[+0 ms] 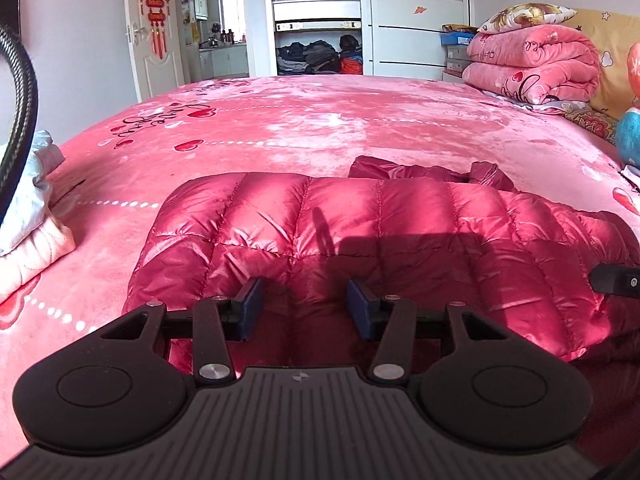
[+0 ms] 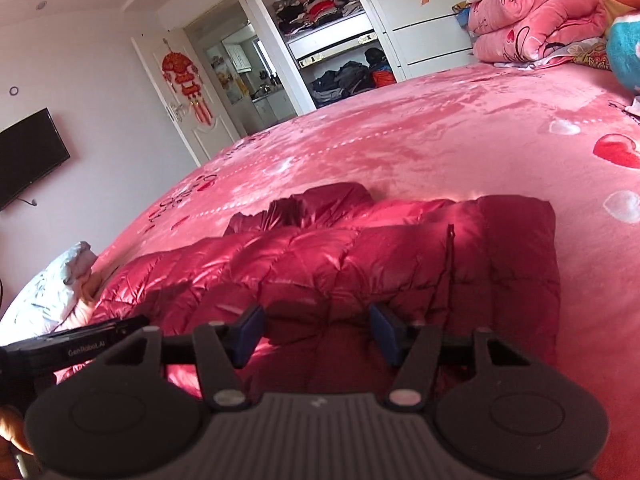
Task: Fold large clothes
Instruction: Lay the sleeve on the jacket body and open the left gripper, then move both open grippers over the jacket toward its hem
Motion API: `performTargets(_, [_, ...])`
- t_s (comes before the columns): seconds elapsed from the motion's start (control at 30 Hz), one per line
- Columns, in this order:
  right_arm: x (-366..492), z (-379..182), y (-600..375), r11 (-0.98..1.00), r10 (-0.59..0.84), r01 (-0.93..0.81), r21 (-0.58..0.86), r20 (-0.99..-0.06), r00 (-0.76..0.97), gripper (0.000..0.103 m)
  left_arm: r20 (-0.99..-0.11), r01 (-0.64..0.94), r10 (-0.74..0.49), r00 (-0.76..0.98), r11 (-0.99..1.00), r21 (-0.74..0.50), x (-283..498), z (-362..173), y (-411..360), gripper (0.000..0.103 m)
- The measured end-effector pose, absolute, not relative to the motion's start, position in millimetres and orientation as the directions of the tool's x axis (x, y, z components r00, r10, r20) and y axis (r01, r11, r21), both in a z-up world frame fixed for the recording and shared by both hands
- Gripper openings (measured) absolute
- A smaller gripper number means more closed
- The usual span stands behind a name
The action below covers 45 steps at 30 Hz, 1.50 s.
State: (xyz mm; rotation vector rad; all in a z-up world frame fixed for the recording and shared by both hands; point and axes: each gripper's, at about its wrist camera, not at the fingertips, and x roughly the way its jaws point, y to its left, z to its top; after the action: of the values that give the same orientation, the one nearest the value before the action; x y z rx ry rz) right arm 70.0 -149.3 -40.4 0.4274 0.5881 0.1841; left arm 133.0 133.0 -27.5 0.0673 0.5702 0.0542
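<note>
A shiny red quilted down jacket [image 1: 360, 232] lies folded on the pink bed cover [image 1: 320, 120], its collar end bunched at the far side. My left gripper [image 1: 306, 302] hovers over the jacket's near edge, open, with the blue pads [image 1: 250, 306] apart and only fabric below them. The right wrist view shows the same jacket [image 2: 360, 264] with a dark zipper line running up its right part. My right gripper [image 2: 316, 330] stands open over the near edge, holding nothing. Each view catches the other gripper at its edge: the right gripper [image 1: 616, 280], the left gripper [image 2: 76, 346].
A pile of white and pale clothes [image 1: 28, 216] sits at the bed's left edge by a black cable [image 1: 16, 112]. Folded pink quilts [image 1: 532, 64] and a pillow stack at the far right. Beyond the bed stand an open wardrobe [image 1: 316, 20] and a door; a wall TV [image 2: 28, 156].
</note>
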Motion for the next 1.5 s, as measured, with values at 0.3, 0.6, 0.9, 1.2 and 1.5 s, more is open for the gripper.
performTargets(0.3, [85, -53, -131, 0.907, 0.292, -0.063, 0.416, -0.513, 0.807, 0.064, -0.544, -0.084, 0.128, 0.829, 0.991, 0.105, 139, -38, 157, 0.061])
performTargets(0.6, [92, -62, -119, 0.928, 0.275, -0.077, 0.364, -0.533, 0.800, 0.067, -0.537, -0.095, 0.135, 0.833, 0.990, 0.102, 134, -42, 159, 0.062])
performTargets(0.9, [77, -44, -122, 0.927, 0.286, -0.092, 0.362, -0.529, 0.799, 0.083, -0.536, -0.090, 0.102, 0.838, 0.995, 0.049, 93, -9, 161, 0.060])
performTargets(1.2, [12, -5, -148, 0.936, 0.245, -0.083, 0.342, -0.464, 0.851, 0.090, -0.544, -0.057, 0.050, 0.837, 0.998, 0.003, 11, 26, 177, 0.066])
performTargets(1.5, [-58, 31, -174, 0.899, 0.204, -0.010, 0.438, -0.400, 0.894, 0.092, -0.589, -0.053, 0.047, 0.807, 0.999, 0.006, -61, 41, 203, 0.072])
